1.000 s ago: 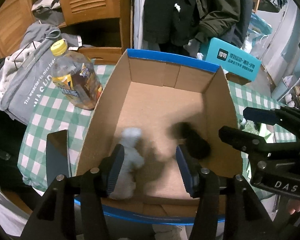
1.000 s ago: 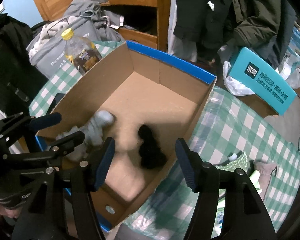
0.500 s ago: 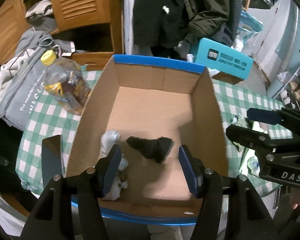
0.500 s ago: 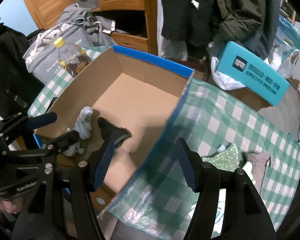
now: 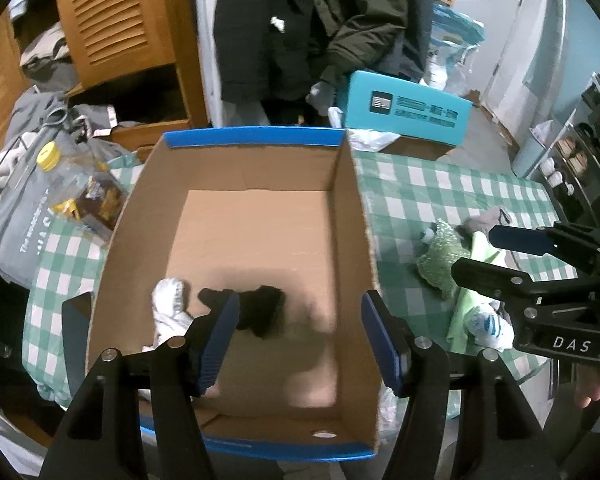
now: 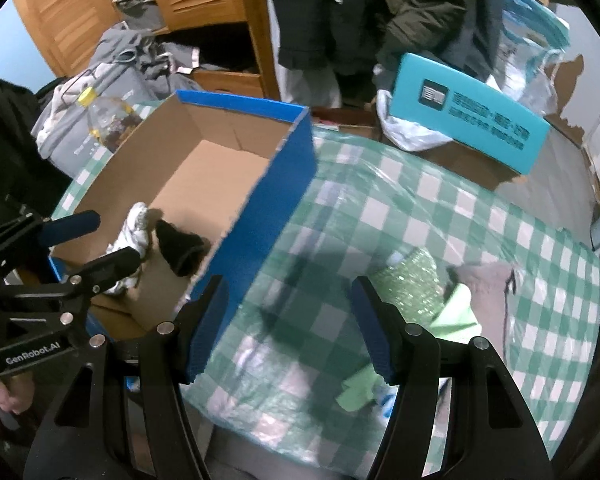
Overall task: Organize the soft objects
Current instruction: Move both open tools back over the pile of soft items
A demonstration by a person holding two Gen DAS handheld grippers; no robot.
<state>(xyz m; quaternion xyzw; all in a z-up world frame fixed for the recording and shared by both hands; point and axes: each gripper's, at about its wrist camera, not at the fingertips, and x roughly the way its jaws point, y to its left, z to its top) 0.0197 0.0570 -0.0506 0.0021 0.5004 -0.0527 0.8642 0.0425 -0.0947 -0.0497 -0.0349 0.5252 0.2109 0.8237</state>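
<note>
Left hand-held gripper [image 5: 300,330]: jaws apart, just been opening, nothing pressed between the pads; it hangs over the cardboard box [image 5: 354,216]. On the box floor, toward 7 o'clock in the left wrist view, lie 2 soft items: a white sock [image 5: 168,306] and a black sock [image 5: 260,308], just beside each other.

Right hand-held gripper [image 6: 288,320]: jaws apart, empty, above the green-checked counter [image 6: 440,208], outside the box's blue wall. At 4 o'clock from it lies a cluster: green glittery soft item [image 6: 414,284], light green cloth [image 6: 456,312], grey cloth [image 6: 488,284], touching one another.

A yellow-capped bottle [image 5: 74,196] stands at 9 o'clock of the box.
</note>
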